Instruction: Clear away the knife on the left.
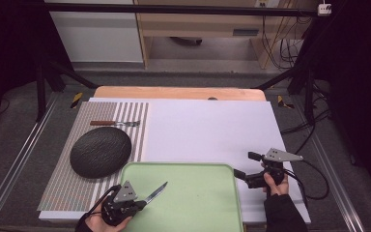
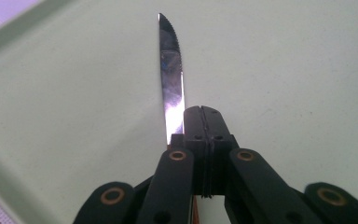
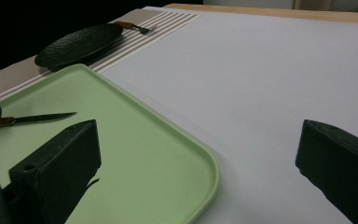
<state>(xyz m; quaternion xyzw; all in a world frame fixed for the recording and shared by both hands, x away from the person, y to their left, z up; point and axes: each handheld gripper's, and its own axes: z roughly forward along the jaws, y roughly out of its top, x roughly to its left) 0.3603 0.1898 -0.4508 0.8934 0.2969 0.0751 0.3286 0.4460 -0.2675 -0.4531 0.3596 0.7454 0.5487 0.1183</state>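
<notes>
The knife [image 1: 155, 192] was held over the near-left part of the green tray [image 1: 198, 170], blade pointing up and to the right in the high view, tip apparently clear of the tray floor, though the gap could not be judged well. The left gripper [image 1: 142, 203] was seen with its jaws brought fully together; in the left gripper view the blade [image 2: 171, 70] ran out along the left side of the closed jaws, and a sliver of brown handle showed beneath them, so the grip was judged to be on the handle end.

The right gripper [image 1: 244, 165] was held over the white mat [image 1: 212, 130] just off the tray's right edge, jaws wide apart, nothing between them.

Handling, as judged: the knife was taken to be light, rigid, polished steel with a serrated edge near the tip. The blade was reckoned slippery and apt to pivot if pinched on its flat. The handle was thought the safer hold, close to the blade junction, so the tip would not swing.

Farther off on the striped placemat [image 1: 84, 125] a dark plate [image 1: 100, 152] lay, with a fork [image 1: 115, 123] beyond it.
</notes>
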